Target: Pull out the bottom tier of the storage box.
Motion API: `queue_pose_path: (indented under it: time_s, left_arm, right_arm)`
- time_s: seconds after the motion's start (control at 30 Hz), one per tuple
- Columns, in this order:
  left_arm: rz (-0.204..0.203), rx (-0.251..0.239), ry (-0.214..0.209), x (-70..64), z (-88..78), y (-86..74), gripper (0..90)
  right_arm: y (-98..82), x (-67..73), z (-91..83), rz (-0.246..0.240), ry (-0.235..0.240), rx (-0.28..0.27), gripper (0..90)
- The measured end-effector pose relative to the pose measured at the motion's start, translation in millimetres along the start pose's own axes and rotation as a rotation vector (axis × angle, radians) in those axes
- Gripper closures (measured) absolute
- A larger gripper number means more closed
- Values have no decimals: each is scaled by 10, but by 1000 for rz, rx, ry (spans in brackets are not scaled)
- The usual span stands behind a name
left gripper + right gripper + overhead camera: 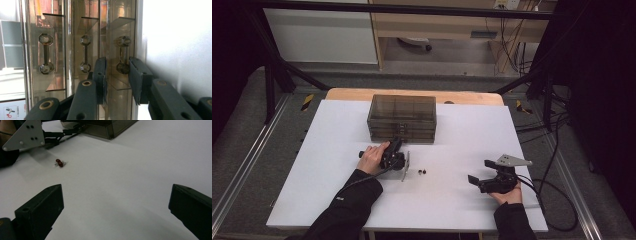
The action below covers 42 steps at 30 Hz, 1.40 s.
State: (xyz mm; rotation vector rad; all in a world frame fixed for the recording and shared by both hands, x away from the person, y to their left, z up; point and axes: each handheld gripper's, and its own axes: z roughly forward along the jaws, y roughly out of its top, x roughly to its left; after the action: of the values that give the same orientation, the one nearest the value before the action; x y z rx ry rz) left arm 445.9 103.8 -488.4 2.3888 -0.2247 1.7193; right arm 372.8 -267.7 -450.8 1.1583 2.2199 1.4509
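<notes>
No legible text, only a blurred, unreadable pictogram label [11, 112] beside the drawer cabinet [82, 45]

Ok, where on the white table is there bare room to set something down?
The wide stretch of white table between the small dark-red piece and the right gripper is free, as are the side strips flanking the smoked drawer cabinet. It is crowded at the cabinet's front, where the left gripper sits astride a drawer handle.
</notes>
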Motion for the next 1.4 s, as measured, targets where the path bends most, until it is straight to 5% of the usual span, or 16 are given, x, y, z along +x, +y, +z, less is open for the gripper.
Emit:
queue_pose_path:
  time_s: [1.4]
  left_arm:
    - [-14,3,-6,-46,-137,36,683]
  right_arm:
    - [-3,1,8,-1,1,4,5]
